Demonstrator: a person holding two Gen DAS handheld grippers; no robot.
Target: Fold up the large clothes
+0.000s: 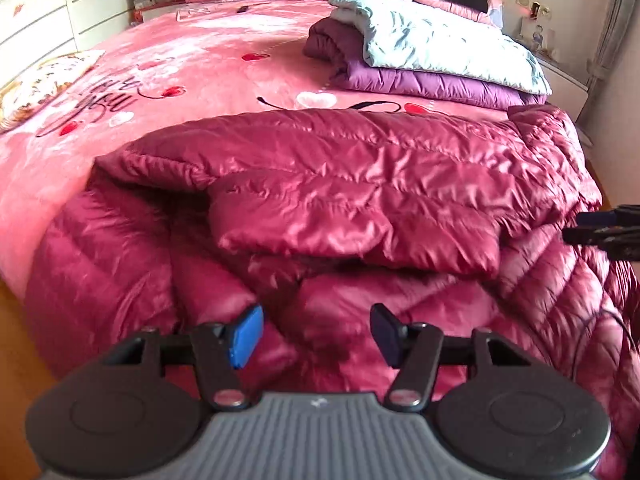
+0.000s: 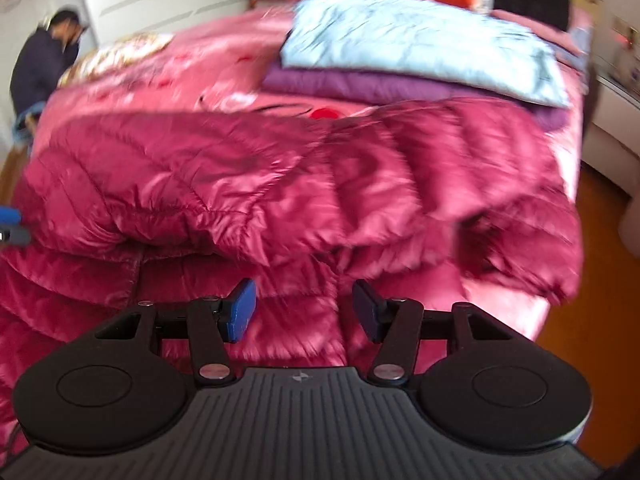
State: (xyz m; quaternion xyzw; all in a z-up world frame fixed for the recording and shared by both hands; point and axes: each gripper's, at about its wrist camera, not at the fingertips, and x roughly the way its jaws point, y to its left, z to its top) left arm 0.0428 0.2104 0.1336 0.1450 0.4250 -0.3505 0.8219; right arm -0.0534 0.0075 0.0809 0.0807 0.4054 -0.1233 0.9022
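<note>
A shiny crimson down jacket (image 1: pixel 320 184) is spread across the near end of a pink bed (image 1: pixel 208 64), one sleeve laid over its body. The left gripper (image 1: pixel 316 334) and the right gripper (image 2: pixel 305 310) are held above it, jaws apart, nothing between them. Folded purple and pale-blue jackets (image 1: pixel 432 52) are stacked behind.

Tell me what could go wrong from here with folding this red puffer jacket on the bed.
Both the left gripper and right gripper are open and hold nothing, so the slippery jacket may spring apart. Its lower part hangs off the edge of the bed and could slide to the floor. The folded pile right behind leaves little room.
</note>
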